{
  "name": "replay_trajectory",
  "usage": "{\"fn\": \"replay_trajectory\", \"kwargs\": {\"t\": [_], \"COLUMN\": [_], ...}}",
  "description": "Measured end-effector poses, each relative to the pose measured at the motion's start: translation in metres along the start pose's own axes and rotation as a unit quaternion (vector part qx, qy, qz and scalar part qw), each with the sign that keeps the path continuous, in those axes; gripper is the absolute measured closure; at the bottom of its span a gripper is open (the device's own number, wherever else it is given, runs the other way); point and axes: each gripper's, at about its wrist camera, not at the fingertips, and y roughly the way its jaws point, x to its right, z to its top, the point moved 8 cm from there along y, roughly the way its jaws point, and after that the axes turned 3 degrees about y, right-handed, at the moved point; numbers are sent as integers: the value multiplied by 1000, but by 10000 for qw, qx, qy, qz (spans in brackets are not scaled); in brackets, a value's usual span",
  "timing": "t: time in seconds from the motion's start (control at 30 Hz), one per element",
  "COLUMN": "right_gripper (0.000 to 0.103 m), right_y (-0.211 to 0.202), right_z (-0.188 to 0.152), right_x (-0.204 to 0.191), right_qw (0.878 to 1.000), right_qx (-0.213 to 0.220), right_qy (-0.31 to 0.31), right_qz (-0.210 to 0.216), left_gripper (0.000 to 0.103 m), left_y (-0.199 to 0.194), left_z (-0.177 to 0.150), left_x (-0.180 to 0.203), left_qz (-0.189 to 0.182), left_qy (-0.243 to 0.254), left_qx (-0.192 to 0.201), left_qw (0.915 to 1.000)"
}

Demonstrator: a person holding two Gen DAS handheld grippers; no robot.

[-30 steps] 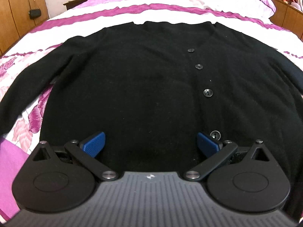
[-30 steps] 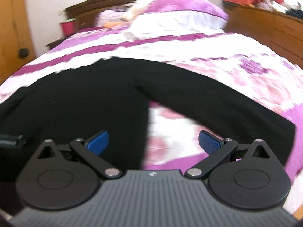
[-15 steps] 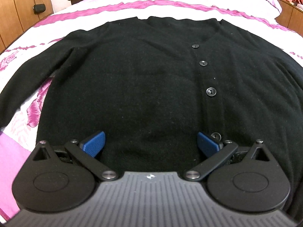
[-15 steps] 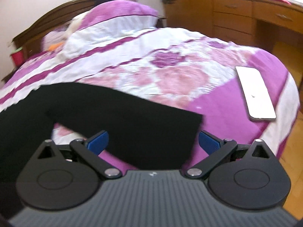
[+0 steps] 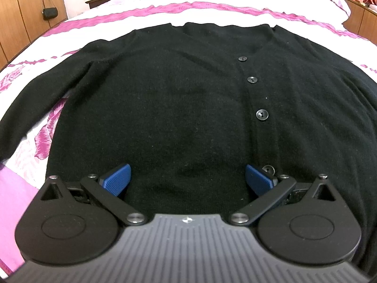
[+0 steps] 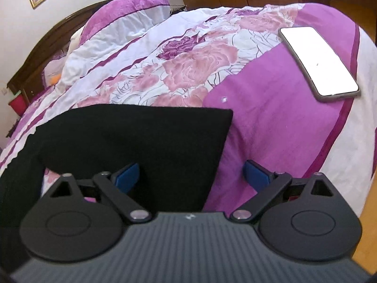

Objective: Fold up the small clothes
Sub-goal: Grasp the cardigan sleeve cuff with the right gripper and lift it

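A black cardigan (image 5: 179,108) lay flat, buttoned, on a floral bedspread (image 6: 271,122). The right gripper (image 6: 192,174) had swung from the garment's body to the sleeve cuff (image 6: 146,141), now at its twelve o'clock; its wide jaws were closing around the cuff without pinching yet, likely starting the first fold. The left gripper (image 5: 187,176) waited open over the hem. The far sleeve's end ran out of frame.

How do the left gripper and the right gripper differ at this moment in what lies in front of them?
The left gripper hangs over the black cardigan's buttoned body; the right gripper is at the sleeve cuff, a phone beyond. The left's jaws stand wide; the right's are closing, fabric between them. Neither grips cloth yet.
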Motion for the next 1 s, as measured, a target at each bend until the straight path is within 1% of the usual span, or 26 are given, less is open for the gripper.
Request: {"fn": "replay_trajectory", "kwargs": {"t": [0.07,0.13,0.17,0.2,0.23,0.27,0.4,0.53,0.6,0.7,0.77,0.8,0.83,0.87,0.9,0.93,0.97,1.0], "right_gripper": [7,24,30,33,40,42,42,35,33,33,35,38,45,56,63,83,89,89], "right_y": [-2,-9,-13,-15,-18,-18,-10,1,2,2,-2,-4,-6,-9,-12,-15,-19,-23], "right_z": [2,8,11,13,15,15,12,6,5,6,10,12,14,17,19,22,25,28], "right_x": [-1,-3,-6,-9,-11,-12,-7,1,0,-1,-4,-7,-7,-7,-5,-3,-2,-2], "right_qw": [10000,9998,9996,9994,9993,9992,9996,9996,9996,9997,9997,9997,9996,9994,9992,9986,9974,9961], "right_qx": [44,176,233,288,335,349,258,182,157,132,165,186,234,278,307,345,363,395], "right_qy": [12,-31,-78,-125,-168,-190,-115,74,17,45,47,15,18,82,163,292,452,565], "right_qz": [-21,-125,-123,-113,-94,-69,-7,184,225,206,183,180,186,195,211,284,438,556], "left_gripper": [0,0,0,0,0,0,0,0,0,0,0,0,0,0,0,0,0,0], "left_y": [-1,-2,-2,-2,-3,-2,-2,-3,-2,-1,-2,-2,-3,-4,-5,-6,-7,-8], "left_z": [0,0,0,-1,-1,-1,-1,0,1,2,2,2,2,2,3,3,4,4], "left_x": [1,1,1,1,1,1,0,-1,-1,-1,0,0,-1,0,-1,-1,-2,-3], "left_qz": [16,33,42,48,51,48,31,-16,-36,-29,-30,-38,-45,-57,-73,-91,-116,-142], "left_qy": [24,43,46,55,61,61,76,92,101,112,123,128,143,164,178,178,160,132], "left_qx": [28,70,91,107,120,130,154,133,120,128,150,155,146,128,99,66,32,10], "left_qw": [10000,10000,9999,9999,9999,9999,9998,9999,9999,9999,9998,9998,9998,9998,9998,9998,9998,9998]}}
